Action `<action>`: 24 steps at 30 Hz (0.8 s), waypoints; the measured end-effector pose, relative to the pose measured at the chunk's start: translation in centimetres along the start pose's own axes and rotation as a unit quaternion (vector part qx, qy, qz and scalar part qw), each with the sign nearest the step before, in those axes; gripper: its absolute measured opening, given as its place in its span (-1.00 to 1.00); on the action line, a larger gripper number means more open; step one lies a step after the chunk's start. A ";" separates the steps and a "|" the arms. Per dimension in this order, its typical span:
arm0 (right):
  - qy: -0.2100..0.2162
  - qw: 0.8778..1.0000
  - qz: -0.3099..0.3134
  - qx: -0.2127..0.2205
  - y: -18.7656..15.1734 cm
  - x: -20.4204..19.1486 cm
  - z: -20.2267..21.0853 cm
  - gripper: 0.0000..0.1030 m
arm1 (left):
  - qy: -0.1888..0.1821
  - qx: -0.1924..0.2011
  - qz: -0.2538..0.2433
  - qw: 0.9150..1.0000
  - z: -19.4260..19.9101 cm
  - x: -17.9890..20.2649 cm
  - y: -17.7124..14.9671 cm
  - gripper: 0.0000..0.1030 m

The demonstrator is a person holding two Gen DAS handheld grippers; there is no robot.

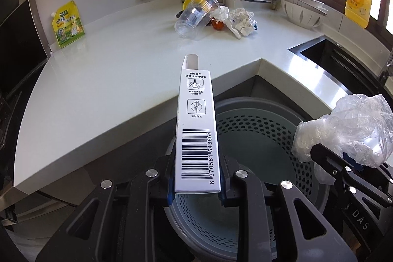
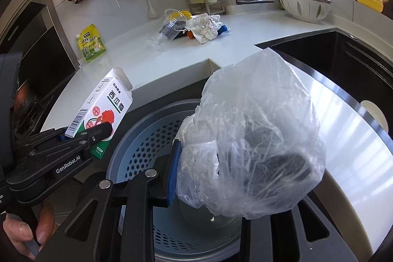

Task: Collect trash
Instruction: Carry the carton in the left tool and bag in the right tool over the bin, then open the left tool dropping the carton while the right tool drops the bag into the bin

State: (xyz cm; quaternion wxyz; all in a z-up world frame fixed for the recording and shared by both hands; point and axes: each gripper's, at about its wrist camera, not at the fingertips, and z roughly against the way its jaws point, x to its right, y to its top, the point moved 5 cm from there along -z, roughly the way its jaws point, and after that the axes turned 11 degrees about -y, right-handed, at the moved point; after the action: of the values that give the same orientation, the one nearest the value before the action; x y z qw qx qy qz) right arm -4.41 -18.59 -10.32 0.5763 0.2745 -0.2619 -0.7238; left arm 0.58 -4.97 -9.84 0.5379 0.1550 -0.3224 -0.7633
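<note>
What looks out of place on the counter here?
A clear plastic cup lies tipped on its side on the white counter, in a heap with crumpled paper and small scraps, uncollected. Nothing looks spilled.

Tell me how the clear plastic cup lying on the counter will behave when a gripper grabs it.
The clear plastic cup looks thin-walled, so it will probably flex or crumple. It lies on its side, so a nudge may roll it. Probably very light.

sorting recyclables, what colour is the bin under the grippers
Grey rim with a pale blue perforated liner, clearest in the right wrist view.
</note>
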 end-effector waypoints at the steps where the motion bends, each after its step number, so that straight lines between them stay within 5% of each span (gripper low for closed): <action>1: 0.000 1.000 0.000 -0.001 -0.2 0.0 0.0 -0.47 | -0.002 -0.004 0.000 1.000 -0.1 0.1 -0.2 -0.51; 24: 0.003 1.000 0.015 -0.023 -2.0 -0.7 -1.3 -0.41 | -0.002 -0.024 0.012 1.000 -0.6 -0.5 -2.6 -0.37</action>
State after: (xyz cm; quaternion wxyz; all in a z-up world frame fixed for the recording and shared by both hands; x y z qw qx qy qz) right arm -4.80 -17.60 -12.59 0.5938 0.2599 -0.2475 -0.7201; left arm -0.71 -4.20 -12.05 0.5498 0.1364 -0.3073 -0.7646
